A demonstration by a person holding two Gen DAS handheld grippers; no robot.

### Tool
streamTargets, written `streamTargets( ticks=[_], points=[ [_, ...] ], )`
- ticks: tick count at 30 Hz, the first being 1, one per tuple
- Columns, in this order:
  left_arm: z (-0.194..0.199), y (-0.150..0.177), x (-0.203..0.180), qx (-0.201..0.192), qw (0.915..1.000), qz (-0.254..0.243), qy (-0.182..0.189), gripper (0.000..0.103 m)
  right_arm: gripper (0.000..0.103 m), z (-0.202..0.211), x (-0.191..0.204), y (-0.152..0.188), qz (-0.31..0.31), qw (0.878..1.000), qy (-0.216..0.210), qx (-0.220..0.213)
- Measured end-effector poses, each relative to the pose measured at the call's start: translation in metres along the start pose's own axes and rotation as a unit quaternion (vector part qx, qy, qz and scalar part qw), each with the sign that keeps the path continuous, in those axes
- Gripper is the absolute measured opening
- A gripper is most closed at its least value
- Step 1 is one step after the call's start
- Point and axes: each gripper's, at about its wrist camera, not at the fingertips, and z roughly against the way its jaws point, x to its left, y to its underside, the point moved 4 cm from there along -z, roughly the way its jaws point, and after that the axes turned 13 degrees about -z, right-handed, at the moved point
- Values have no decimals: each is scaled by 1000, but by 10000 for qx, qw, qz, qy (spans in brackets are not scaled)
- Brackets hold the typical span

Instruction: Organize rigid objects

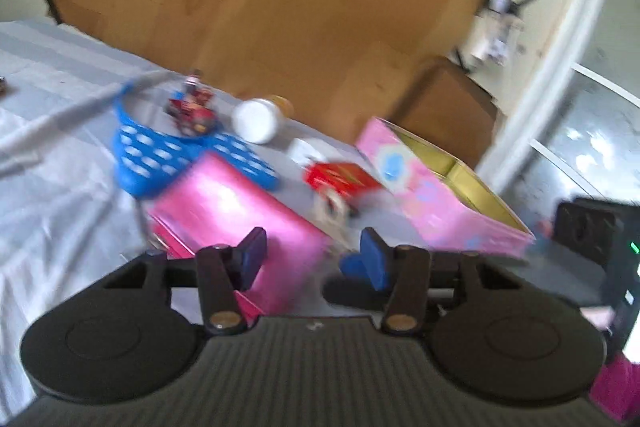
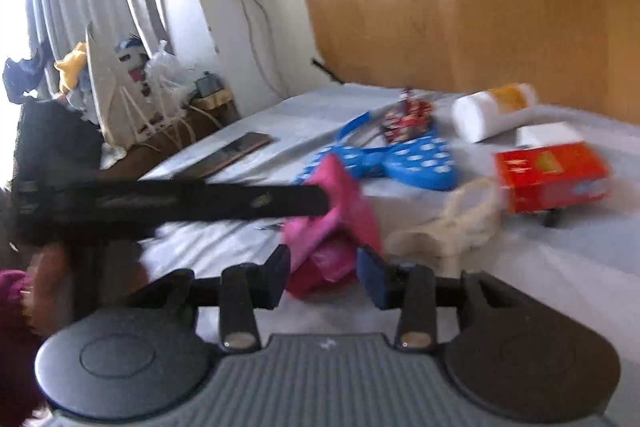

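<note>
My right gripper [image 2: 323, 277] pinches the pink lid [image 2: 334, 227], low over the bed [image 2: 560, 267]. My left gripper [image 1: 310, 261] is spread, nothing between. Beyond the lid: blue spotted bow [image 2: 404, 157], red box [image 2: 552, 175], white bottle [image 2: 492, 111]. Open pink tin [image 1: 440, 195] lies right of the red box.

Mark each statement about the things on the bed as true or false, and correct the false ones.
1. The pink tin is open and shows a gold inside. True.
2. The white bottle stands upright. False: it lies on its side.
3. The blue bow has white dots. True.
4. The red box is inside the pink tin. False: it lies on the grey sheet, outside the tin.
</note>
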Motion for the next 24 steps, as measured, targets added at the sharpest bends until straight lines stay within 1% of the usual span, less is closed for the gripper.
streamTargets(
  ticks=[1, 2, 3, 4, 5, 6, 9, 10, 12, 13, 14, 15, 16, 17, 18, 19, 21, 22, 23, 24],
  points=[
    [4, 1, -6, -58, 9999, -86, -44, 57, 39, 6, -2, 2, 20, 10000, -38, -22],
    [9, -1, -8, -180, 9995, -182, -210, 69, 39, 11, -3, 4, 8, 10000, -58, -36],
    [14, -5, -5, -358, 9979, -234, -480, 78, 39, 14, -4, 5, -25, 10000, -50, -46],
    [19, -11, 3, -565, 9943, -243, -871, 94, 40, 15, -4, 7, -74, 10000, -54, -19],
    [21, -16, 11, -670, 9910, -218, -1141, 96, 40, 15, -4, 8, -121, 9999, -85, 21],
    [20, -22, 21, -674, 9904, -220, -1188, 96, 40, 14, -2, 9, -177, 9997, -128, 52],
    [0, -30, 49, -285, 9955, -113, -902, 96, 40, 7, 2, 8, -466, 9979, -414, 163],
    [-9, -29, 56, -145, 9974, 20, -709, 95, 40, 3, 4, 8, -534, 9973, -473, 188],
    [-24, -25, 68, 85, 9989, 395, -219, 89, 40, -10, 9, 5, -627, 9959, -583, 281],
    [-30, -22, 69, 165, 9988, 464, -75, 83, 40, -15, 11, 4, -603, 9964, -533, 281],
    [-30, -21, 65, 148, 9991, 385, -78, 77, 40, -19, 10, 2, -549, 9974, -401, 221],
    [-29, -22, 59, 132, 9994, 315, 36, 73, 38, -20, 8, -1, -523, 9982, -258, 118],
    [-25, -19, 50, 148, 9985, 368, 388, 65, 37, -19, 1, -6, -631, 9978, -212, 26],
    [-22, -16, 40, 194, 9963, 470, 694, 63, 37, -16, -6, -10, -758, 9969, -184, -72],
    [-19, -12, 29, 209, 9948, 503, 863, 63, 37, -11, -11, -13, -805, 9966, -126, -150],
    [-12, -10, 20, 121, 9951, 436, 874, 64, 41, -6, -17, -15, -768, 9968, -53, -219],
    [-4, -11, 4, -53, 9967, 147, 797, 66, 42, 4, -20, -13, -528, 9980, 115, -316],
    [1, -14, 1, -174, 9968, 78, 772, 70, 42, 9, -21, -11, -467, 9980, 180, -384],
    [5, -18, 2, -286, 9976, 49, 624, 81, 42, 15, -24, -9, -471, 9977, 215, -430],
    [6, -23, 7, -374, 9987, -12, 341, 86, 42, 18, -26, -7, -534, 9975, 193, -428]
  ],
)
